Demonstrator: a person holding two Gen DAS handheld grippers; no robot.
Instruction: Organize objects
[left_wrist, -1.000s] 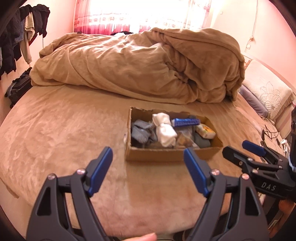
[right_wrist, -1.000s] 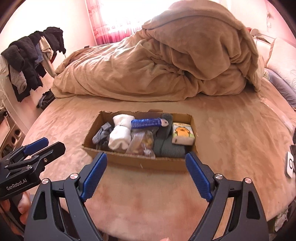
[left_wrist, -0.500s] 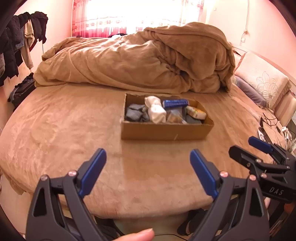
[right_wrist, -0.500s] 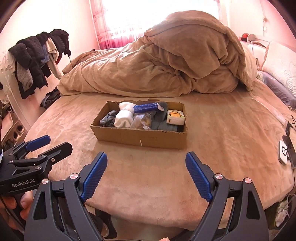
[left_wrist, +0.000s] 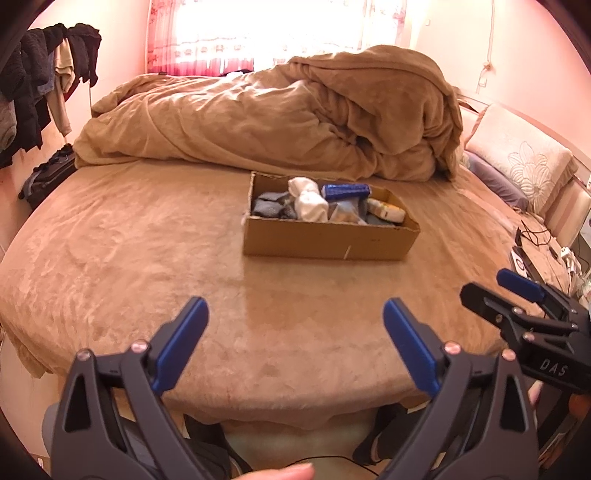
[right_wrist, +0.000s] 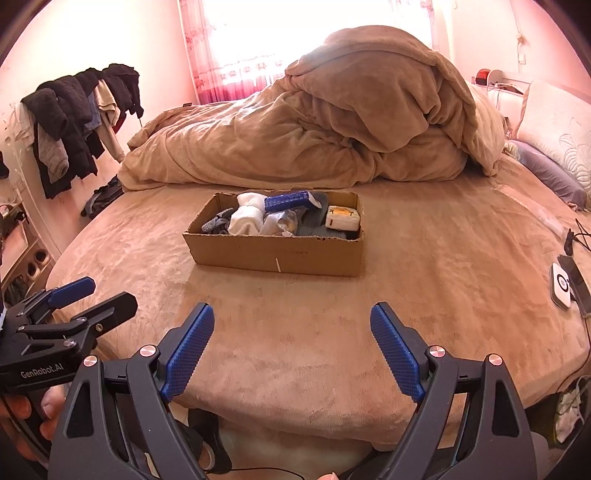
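A cardboard box (right_wrist: 275, 254) sits mid-bed (right_wrist: 424, 295), just in front of the heaped blanket (right_wrist: 332, 129). Inside: white socks (right_wrist: 245, 218), a blue packet (right_wrist: 286, 202) on top, grey socks (right_wrist: 216, 224), a small cartoon pack (right_wrist: 342, 218). Left gripper (left_wrist: 293, 343) and right gripper (right_wrist: 291, 343) hover at the bed's near edge, jaws wide apart, empty.

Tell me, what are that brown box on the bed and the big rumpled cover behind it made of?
The box looks like plain corrugated cardboard: matte brown, with ragged torn top edges and a scuffed front wall. The cover seems to be a soft plush or fleece blanket, tan, with a velvety nap and thick rounded folds; the exact fibre cannot be told. The bed sheet under both shows a similar brushed, slightly shiny pile.
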